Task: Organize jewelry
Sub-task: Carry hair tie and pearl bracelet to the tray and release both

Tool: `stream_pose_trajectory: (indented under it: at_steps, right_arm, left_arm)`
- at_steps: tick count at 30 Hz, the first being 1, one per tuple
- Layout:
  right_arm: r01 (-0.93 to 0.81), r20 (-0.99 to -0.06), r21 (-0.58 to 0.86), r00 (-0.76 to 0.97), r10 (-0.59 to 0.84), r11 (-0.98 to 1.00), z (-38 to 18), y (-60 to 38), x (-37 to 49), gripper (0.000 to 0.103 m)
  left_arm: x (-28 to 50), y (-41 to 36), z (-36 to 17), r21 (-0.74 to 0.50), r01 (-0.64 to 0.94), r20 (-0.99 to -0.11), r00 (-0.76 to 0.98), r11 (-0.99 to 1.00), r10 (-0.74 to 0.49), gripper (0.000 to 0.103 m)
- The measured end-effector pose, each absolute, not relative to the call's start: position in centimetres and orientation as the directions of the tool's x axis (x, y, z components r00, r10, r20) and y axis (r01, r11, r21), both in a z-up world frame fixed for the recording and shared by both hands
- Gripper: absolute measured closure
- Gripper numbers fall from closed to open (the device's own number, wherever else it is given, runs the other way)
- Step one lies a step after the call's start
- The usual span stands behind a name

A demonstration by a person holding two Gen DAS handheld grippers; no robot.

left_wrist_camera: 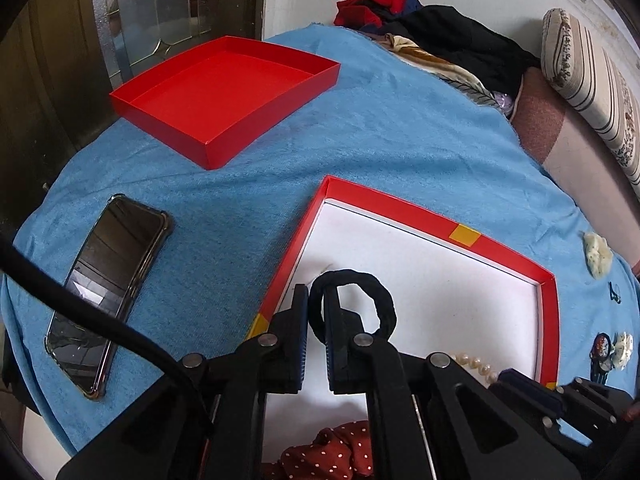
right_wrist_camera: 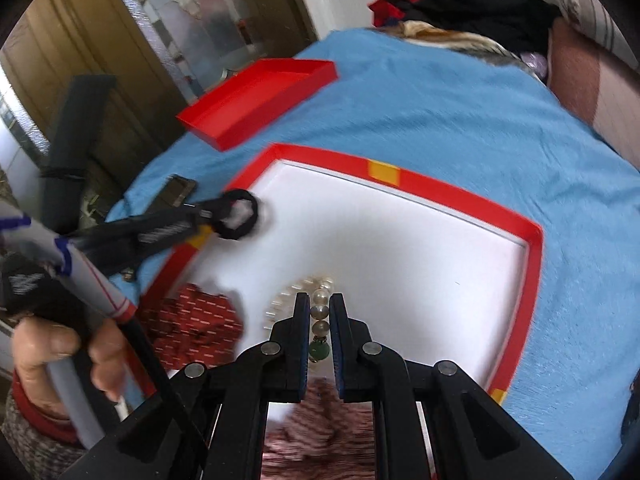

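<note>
A red box with a white floor (left_wrist_camera: 464,236) (right_wrist_camera: 532,264) lies on the blue cloth. My left gripper (left_wrist_camera: 316,292) is shut on a black hair tie (left_wrist_camera: 384,300) and holds it over the box's left part; it also shows in the right wrist view (right_wrist_camera: 240,220). My right gripper (right_wrist_camera: 320,300) is shut on a pearl bracelet (right_wrist_camera: 320,312) with a green bead, over the box's near part. The pearls also show in the left wrist view (left_wrist_camera: 476,364). A red polka-dot scrunchie (left_wrist_camera: 332,448) (right_wrist_camera: 192,320) lies in the box's near left corner.
An empty red lid (left_wrist_camera: 216,96) (right_wrist_camera: 256,100) sits at the far left. A phone (left_wrist_camera: 108,288) lies left of the box. Small hair pieces (left_wrist_camera: 596,254) (left_wrist_camera: 612,350) lie on the cloth at right. Clothes (left_wrist_camera: 440,36) and a striped pillow (left_wrist_camera: 588,76) are at the back.
</note>
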State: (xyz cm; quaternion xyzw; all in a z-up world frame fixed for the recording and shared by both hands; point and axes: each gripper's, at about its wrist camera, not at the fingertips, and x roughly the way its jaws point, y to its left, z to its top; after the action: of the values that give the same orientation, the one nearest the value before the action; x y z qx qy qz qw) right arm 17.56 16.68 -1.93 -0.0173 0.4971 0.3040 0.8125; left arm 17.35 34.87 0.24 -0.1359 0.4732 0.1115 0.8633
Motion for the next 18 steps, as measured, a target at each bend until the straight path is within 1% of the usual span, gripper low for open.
stream_pose_trajectory:
  at_steps: [3,5,6,7,8,9,12,15,17,18]
  right_arm:
    - [-0.498,-0.83,0.258,0.325,0.454,0.828,-2.5,15.8,17.5,0.091]
    - [-0.501,-0.83,0.253,0.327,0.451,0.828,-2.6,15.5,17.5,0.087]
    - [-0.504,-0.828,0.248,0.332,0.451,0.827,-2.4,15.3,17.3,0.079]
    - [-0.509,-0.825,0.241,0.341,0.451,0.826,-2.1,15.2,17.0,0.071]
    - [-0.516,-0.819,0.229,0.356,0.45,0.825,-1.7,15.0,16.6,0.068]
    - [-0.521,-0.815,0.222,0.364,0.45,0.824,-1.3,14.9,16.4,0.064]
    - [-0.533,-0.8,0.204,0.393,0.453,0.821,0.1,13.7,15.3,0.063]
    - [-0.519,-0.787,0.197,0.423,0.45,0.832,1.1,11.7,14.3,0.058]
    - [-0.497,-0.781,0.202,0.439,0.445,0.844,1.6,9.7,13.6,0.057]
    - [-0.487,-0.779,0.205,0.444,0.443,0.849,1.8,9.0,13.4,0.057]
  left_arm:
    - [16.9,34.4,0.5,-0.138,-0.328,-0.842,0.535,0.934,0.064,0.092]
    - [16.4,33.9,1.0,-0.119,-0.328,-0.835,0.544,0.937,0.084,0.085]
    - [16.1,33.4,1.4,-0.105,-0.326,-0.828,0.552,0.94,0.099,0.082]
    - [15.8,33.0,1.8,-0.095,-0.324,-0.822,0.559,0.941,0.11,0.077]
    - [15.5,32.7,2.1,-0.089,-0.323,-0.816,0.566,0.942,0.117,0.074]
    - [15.1,32.4,2.5,-0.084,-0.321,-0.809,0.574,0.943,0.124,0.074]
    - [14.0,30.8,4.0,-0.046,-0.306,-0.786,0.599,0.951,0.155,0.074]
    - [12.9,29.1,5.4,-0.003,-0.283,-0.76,0.624,0.959,0.182,0.073]
    - [12.1,27.8,6.2,0.016,-0.267,-0.745,0.639,0.964,0.19,0.069]
    - [11.7,27.1,6.6,0.024,-0.261,-0.74,0.645,0.965,0.193,0.068]
